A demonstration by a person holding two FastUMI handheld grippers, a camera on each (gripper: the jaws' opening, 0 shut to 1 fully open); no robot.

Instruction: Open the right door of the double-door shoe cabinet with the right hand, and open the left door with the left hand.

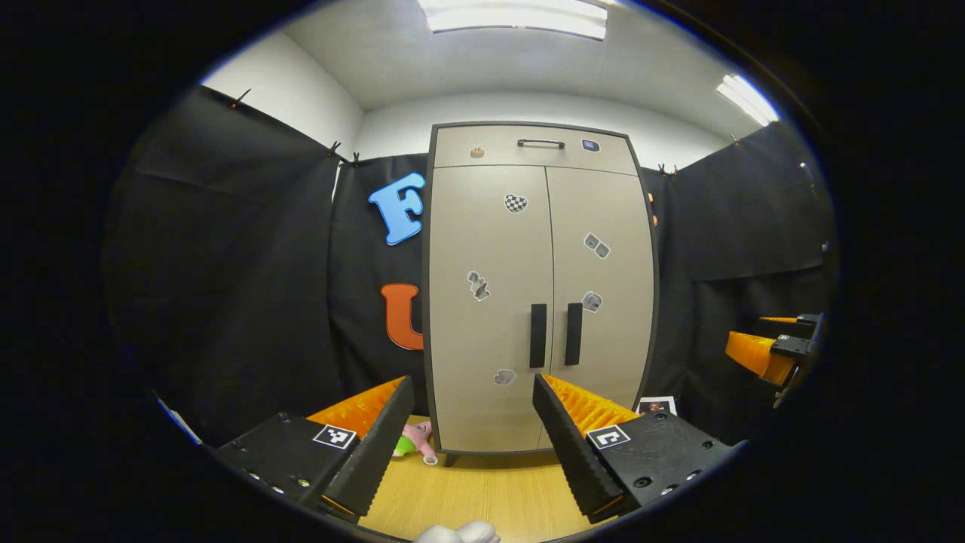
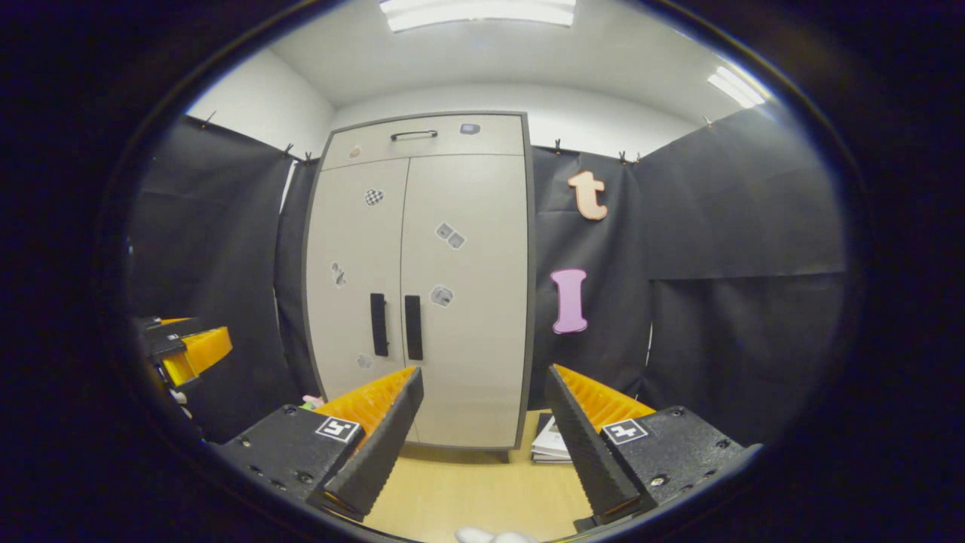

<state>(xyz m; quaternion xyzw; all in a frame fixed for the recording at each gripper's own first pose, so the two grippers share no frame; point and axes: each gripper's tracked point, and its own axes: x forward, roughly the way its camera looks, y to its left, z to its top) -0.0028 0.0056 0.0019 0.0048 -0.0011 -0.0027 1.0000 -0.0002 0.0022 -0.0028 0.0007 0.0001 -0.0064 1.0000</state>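
open floor point(image 1: 482, 490) before shut cabinet doors point(image 1: 490, 302), plush toy point(image 1: 413, 439) low left

A staged recording booth, not a lived-in home: black cloth point(image 1: 226, 249) clipped up as walls on the left, right and far sides, with white room walls point(image 1: 294, 90) and ceiling strip lights point(image 1: 516, 16) above. A lone beige cabinet point(image 1: 539, 286) stands at the far end on a pale wood floor point(image 1: 482, 494), with stickers point(image 1: 516, 202) dotting its doors.
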